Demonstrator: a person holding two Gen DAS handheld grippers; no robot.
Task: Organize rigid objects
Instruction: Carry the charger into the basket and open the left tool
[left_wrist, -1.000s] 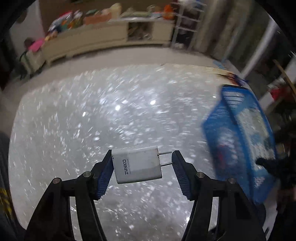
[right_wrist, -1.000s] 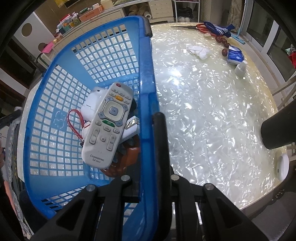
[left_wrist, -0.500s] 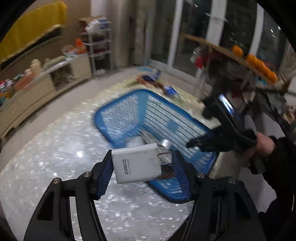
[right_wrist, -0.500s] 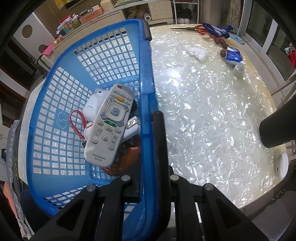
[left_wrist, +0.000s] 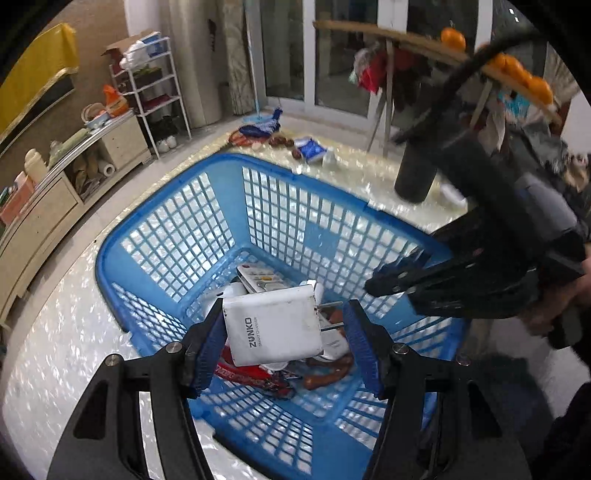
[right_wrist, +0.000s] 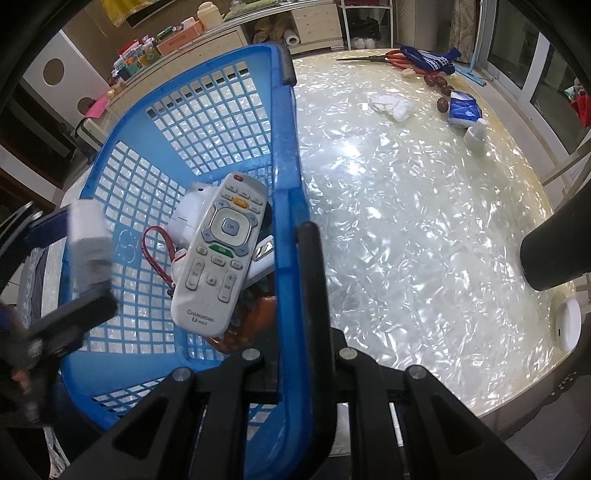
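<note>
Swinging across from the bare counter (left_wrist: 55, 343), the left gripper (left_wrist: 282, 336) now hangs over the blue basket (left_wrist: 155, 206), jaws clamped on the white charger (left_wrist: 273, 326); release looks next. Rightward, the right gripper (right_wrist: 295, 295) stays pinched shut on the basket's rim beside the remote (right_wrist: 218, 254).

Place: home, living rm.
Landmark: pearly bench (right_wrist: 406, 206).
Behind it: low sideboard (left_wrist: 55, 199) w/ clutter; wire shoe rack (left_wrist: 155, 99).
Far side: curtains, glass doors (left_wrist: 332, 55).
Beside it: clothes on pole (left_wrist: 388, 70).
</note>
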